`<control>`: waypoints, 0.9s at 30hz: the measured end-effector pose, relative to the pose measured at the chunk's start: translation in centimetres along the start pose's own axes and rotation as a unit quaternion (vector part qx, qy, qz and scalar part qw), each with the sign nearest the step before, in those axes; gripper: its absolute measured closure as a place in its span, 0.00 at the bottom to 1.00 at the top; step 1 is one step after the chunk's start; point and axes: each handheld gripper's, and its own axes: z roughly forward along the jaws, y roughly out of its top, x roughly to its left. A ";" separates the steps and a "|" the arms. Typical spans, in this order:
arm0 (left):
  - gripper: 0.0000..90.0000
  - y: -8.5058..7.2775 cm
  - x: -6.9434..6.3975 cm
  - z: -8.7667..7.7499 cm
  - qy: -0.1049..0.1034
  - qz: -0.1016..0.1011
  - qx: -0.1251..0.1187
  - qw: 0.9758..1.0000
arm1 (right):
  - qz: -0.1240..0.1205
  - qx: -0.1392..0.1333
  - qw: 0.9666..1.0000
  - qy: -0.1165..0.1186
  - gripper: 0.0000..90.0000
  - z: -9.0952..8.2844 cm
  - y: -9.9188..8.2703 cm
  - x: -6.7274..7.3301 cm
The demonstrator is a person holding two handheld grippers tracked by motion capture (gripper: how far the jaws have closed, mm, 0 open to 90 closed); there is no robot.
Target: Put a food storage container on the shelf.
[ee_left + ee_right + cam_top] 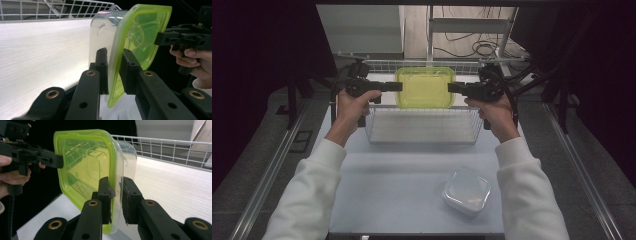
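Both grippers pinch a clear plastic container with a lime-green lid above the white wire basket. The left gripper clamps its fingers on one edge. The right gripper clamps the opposite edge.

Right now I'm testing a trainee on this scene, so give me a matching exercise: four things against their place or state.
Things:
1. green-lidded container
2. wire basket
3. clear lidded box
4. left tongs

Places or states:
A. near the table's front edge
B. clamped on the container's left rim
C. held up between both tongs
D. resting on the table beneath the container

Pairs: 1-C, 2-D, 3-A, 4-B
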 end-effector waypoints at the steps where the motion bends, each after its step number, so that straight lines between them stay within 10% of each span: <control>1: 0.86 0.2 0.3 0.2 0.001 -0.002 0.003 1.000 | 0.004 -0.001 1.000 0.000 0.87 0.2 0.0 -0.2; 27: 0.86 1.5 4.4 3.1 0.003 -0.091 0.037 0.995 | 0.107 0.020 0.994 0.009 0.85 4.6 -0.3 -4.8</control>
